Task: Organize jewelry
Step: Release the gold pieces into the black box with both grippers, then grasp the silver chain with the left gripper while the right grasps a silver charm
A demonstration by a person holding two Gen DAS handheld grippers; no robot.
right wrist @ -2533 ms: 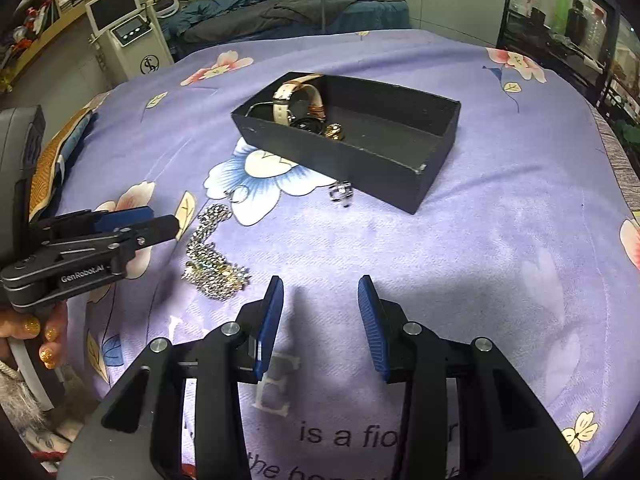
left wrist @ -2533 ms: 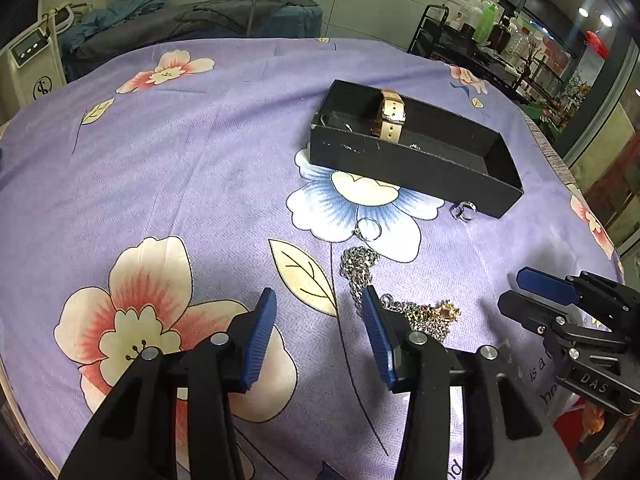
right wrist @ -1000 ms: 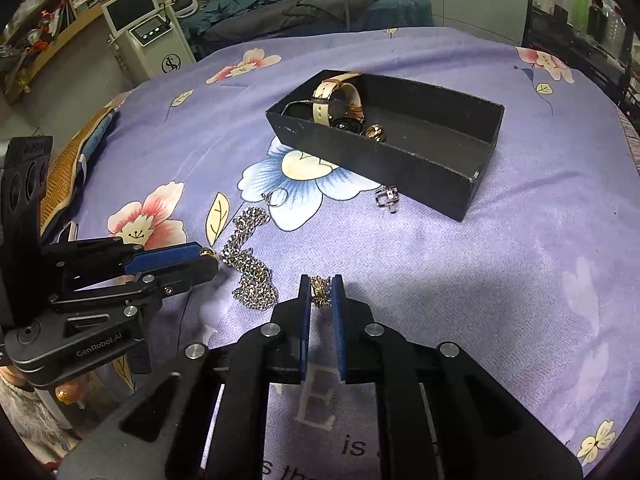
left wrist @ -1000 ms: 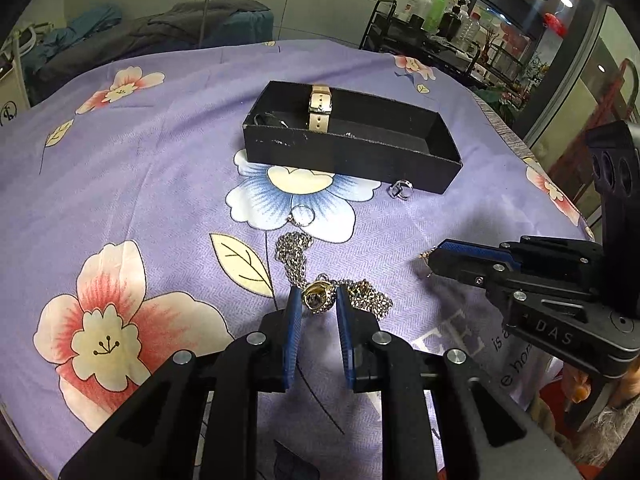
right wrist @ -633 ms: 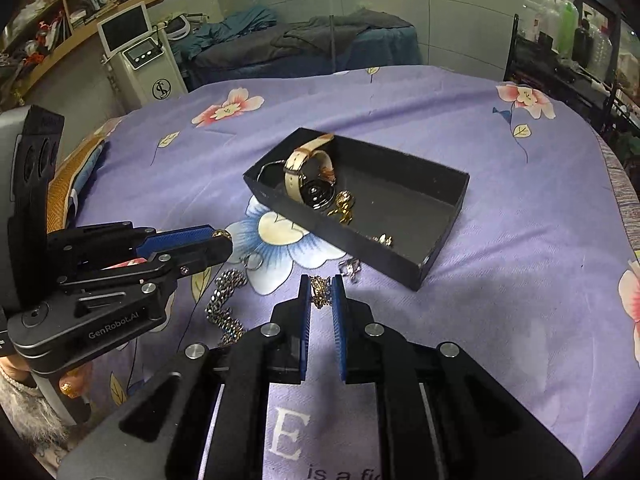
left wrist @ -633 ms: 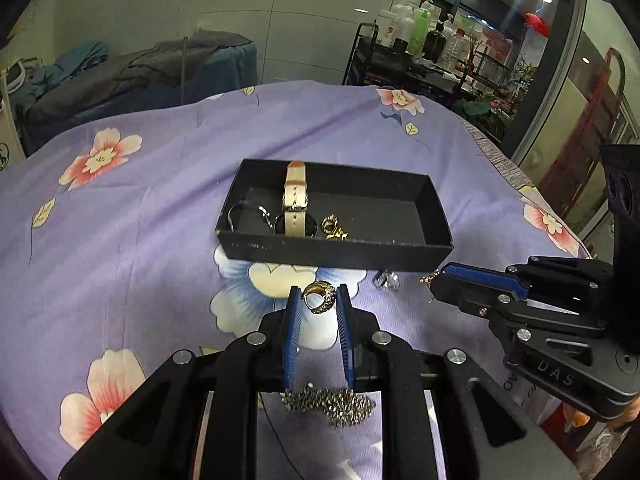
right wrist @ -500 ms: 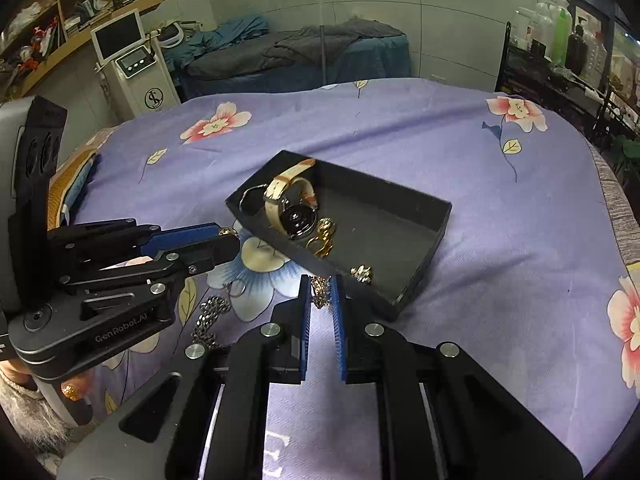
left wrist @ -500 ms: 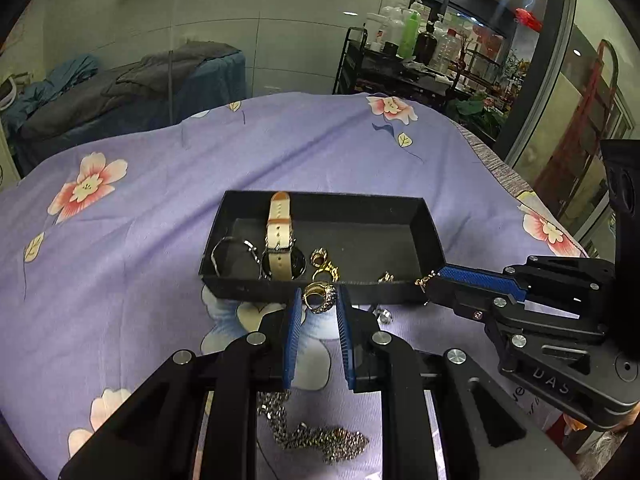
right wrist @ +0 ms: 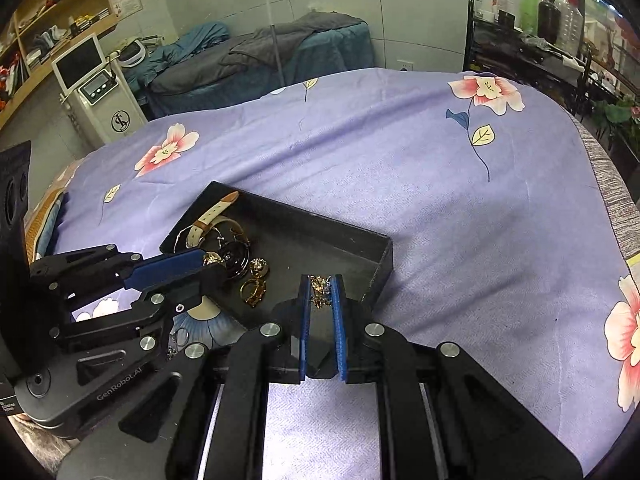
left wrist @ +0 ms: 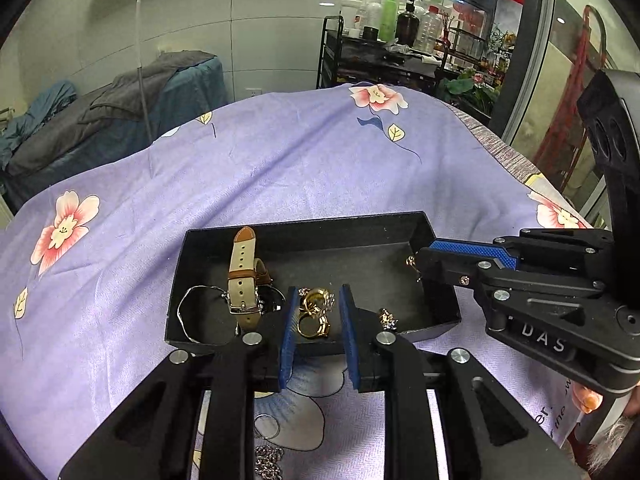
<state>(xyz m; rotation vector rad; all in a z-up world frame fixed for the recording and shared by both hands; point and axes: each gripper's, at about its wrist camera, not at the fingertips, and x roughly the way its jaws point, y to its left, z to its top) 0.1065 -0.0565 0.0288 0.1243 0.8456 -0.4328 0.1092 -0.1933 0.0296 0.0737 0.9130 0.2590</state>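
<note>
Over the near wall of the black tray [left wrist: 304,240], the left gripper [left wrist: 315,300] has just been opening; its jaws stand apart, a gold ring [left wrist: 316,300] loose between them. At three o'clock, the right gripper [right wrist: 321,292] stays clamped on a small gold trinket [right wrist: 320,290] above the tray's right end. Purple cloth [left wrist: 280,160] lies open beyond, toward twelve.

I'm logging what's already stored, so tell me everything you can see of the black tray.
The black rectangular tray looks like matte card, shallow with upright walls and an open top. It sits flat on the purple floral cloth. Inside, at one end, lie a beige-strapped wristwatch, a thin silver bangle and gold rings; the other end is mostly bare. The left hand-held gripper and right hand-held gripper both hover over its near wall.
</note>
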